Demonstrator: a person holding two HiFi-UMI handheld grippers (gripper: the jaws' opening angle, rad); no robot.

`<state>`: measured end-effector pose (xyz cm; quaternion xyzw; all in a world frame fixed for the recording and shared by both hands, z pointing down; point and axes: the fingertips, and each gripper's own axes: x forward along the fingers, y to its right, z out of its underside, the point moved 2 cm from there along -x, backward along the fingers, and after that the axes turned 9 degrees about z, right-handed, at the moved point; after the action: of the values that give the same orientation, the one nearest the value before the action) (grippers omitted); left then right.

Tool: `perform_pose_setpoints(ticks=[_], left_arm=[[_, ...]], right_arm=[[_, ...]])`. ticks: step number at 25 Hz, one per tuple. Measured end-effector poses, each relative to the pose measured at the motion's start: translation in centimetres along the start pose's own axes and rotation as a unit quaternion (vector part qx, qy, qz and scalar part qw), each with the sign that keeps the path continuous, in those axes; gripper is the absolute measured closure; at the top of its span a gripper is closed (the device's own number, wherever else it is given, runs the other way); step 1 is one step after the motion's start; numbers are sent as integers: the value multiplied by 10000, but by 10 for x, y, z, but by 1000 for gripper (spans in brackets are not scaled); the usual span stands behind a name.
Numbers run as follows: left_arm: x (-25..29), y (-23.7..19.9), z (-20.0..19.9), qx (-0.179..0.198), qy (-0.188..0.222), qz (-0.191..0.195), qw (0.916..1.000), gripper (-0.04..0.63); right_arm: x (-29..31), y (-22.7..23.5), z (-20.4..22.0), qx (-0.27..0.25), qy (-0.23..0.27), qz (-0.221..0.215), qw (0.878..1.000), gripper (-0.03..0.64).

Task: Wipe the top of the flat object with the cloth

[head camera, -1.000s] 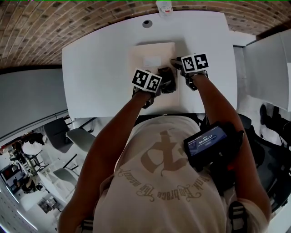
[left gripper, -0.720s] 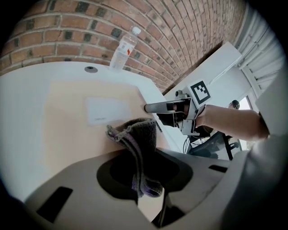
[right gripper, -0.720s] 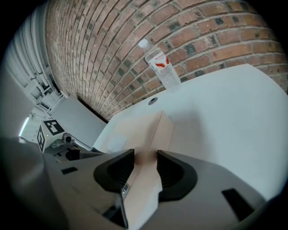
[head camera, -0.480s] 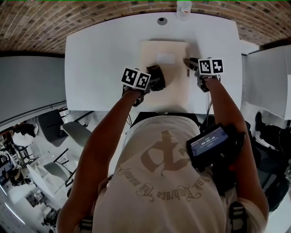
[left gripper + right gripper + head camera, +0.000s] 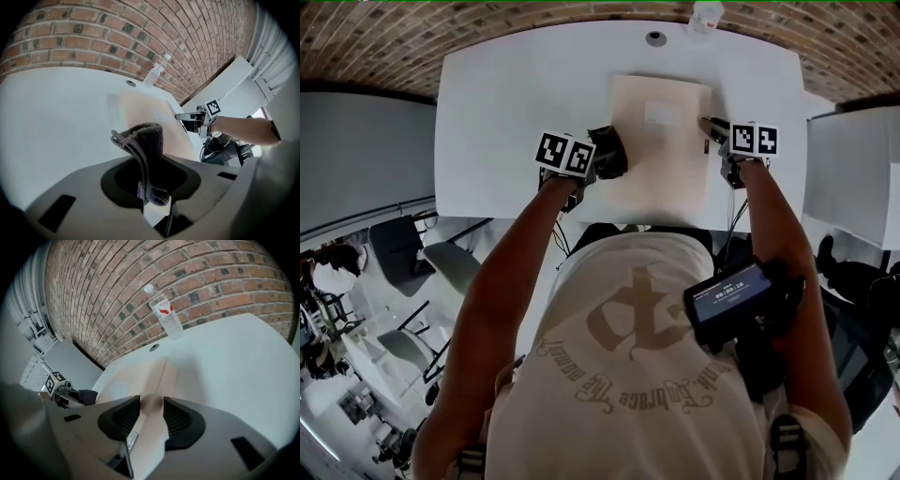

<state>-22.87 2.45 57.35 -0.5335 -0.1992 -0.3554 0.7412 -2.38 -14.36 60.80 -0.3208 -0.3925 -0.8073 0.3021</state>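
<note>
1. The cloth (image 5: pixel 146 140) is showing as dark grey fabric, ribbed and rough-textured.
2. The flat object (image 5: pixel 661 159) is looking like pale beige cardboard, matt and smooth, and its label (image 5: pixel 664 114) is reading as paler paper.
3. The table (image 5: pixel 506 103) is appearing white and smooth.
4. The bottle (image 5: pixel 165 315) is showing clear, glossy plastic.
5. The wall (image 5: pixel 225 273) is showing rough, matt brick.
6. The left gripper (image 5: pixel 151 190) and right gripper (image 5: pixel 151 405) are showing matt grey plastic bodies, and the right one's dark pads are looking ribbed.

Bare table (image 5: pixel 506 112) left of box (image 5: pixel 661 155); bottle (image 5: pixel 705 17) at far edge
</note>
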Motion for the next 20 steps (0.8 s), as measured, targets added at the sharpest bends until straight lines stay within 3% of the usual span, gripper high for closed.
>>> perform_pose_setpoints(ticks=[5, 8, 13, 20], left_arm=[[-24, -19, 14, -87, 50, -408, 9991, 491], [-42, -24, 17, -144, 283, -567, 9979, 491], [-41, 8, 20, -150, 659, -291, 9973, 491], [32, 83, 14, 429, 143, 308, 9985, 491]], right_arm=[[-1, -1, 2, -92, -18, 225, 9997, 451], [-2, -1, 1, -94, -28, 191, 9998, 451], [0, -2, -1, -133, -16, 6, 9999, 451], [-1, -2, -2, -363, -82, -139, 9992, 451]])
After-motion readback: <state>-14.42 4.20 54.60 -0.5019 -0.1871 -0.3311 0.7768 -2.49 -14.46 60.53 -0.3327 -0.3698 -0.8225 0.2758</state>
